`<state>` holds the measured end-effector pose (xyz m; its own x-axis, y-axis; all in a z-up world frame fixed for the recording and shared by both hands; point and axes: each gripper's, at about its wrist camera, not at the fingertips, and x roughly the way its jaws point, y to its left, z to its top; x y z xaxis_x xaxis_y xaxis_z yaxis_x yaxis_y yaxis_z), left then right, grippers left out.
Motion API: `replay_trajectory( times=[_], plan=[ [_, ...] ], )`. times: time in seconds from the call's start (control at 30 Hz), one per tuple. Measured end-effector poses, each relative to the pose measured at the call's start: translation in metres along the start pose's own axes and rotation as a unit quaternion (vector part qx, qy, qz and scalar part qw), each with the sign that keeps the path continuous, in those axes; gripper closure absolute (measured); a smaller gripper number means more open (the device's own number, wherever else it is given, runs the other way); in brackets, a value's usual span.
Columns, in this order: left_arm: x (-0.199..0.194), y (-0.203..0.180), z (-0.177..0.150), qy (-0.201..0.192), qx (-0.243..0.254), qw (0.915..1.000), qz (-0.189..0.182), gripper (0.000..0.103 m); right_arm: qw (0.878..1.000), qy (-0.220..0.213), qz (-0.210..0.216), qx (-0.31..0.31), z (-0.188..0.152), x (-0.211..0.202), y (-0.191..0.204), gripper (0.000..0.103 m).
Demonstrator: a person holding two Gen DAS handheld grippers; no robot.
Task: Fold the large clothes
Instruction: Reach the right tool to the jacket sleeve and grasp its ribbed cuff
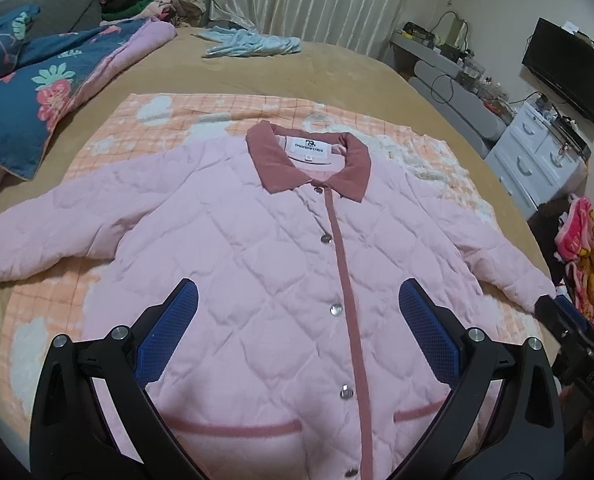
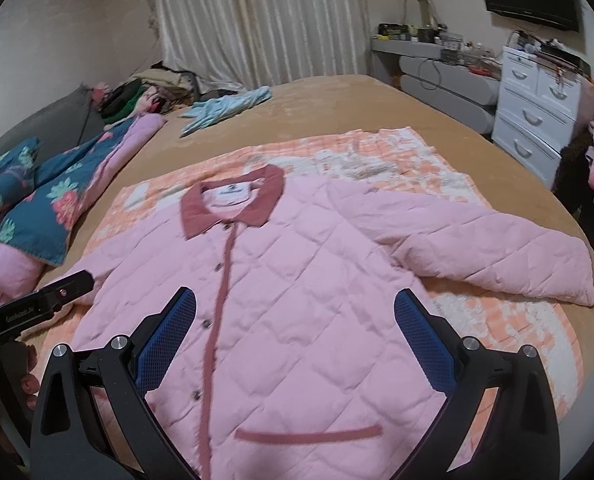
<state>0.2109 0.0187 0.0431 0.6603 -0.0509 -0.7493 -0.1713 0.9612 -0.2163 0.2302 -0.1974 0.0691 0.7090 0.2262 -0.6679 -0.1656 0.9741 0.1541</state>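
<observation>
Two grippers hang over one pink quilted jacket (image 1: 257,260), and both stand wide apart with nothing between their blue pads; the left gripper (image 1: 297,332) is above the lower front near the buttons, the right gripper (image 2: 295,336) above the other half of the chest. In the lower centre of both views the jacket lies flat and face up on an orange checked blanket (image 1: 109,128) on the bed (image 1: 337,68); it is buttoned, the dark pink collar (image 1: 273,160) points to the upper part of the frame, and the sleeves spread to each side.

I judge the jacket soft and padded, light for its size but bulky; it will bend easily, though a fold may spring back. The surface looks matte, so probably not slippery. A good place to take hold seems the cuff of a sleeve (image 2: 577,280) at the right of the frame, or the shoulder seam; the thick quilting gives the pads something to pinch.
</observation>
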Motion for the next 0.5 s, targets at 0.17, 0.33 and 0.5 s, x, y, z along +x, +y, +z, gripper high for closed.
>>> replay_trajectory(
  times=[0.17,0.33,0.5],
  plan=[
    [0.024,-0.004,0.012,0.012,-0.003,0.9998,-0.013,0.009,0.999,-0.003,-0.018,0.030,0.011,0.015,-0.029,0.004],
    [0.050,-0.012,0.021,0.021,0.008,0.9997,-0.011,0.009,0.997,0.006,-0.048,0.068,0.018,0.037,-0.066,0.004],
    [0.075,-0.020,0.025,0.034,0.011,0.9992,-0.016,0.009,0.991,0.013,-0.072,0.114,0.016,0.054,-0.109,0.004]
  ],
)
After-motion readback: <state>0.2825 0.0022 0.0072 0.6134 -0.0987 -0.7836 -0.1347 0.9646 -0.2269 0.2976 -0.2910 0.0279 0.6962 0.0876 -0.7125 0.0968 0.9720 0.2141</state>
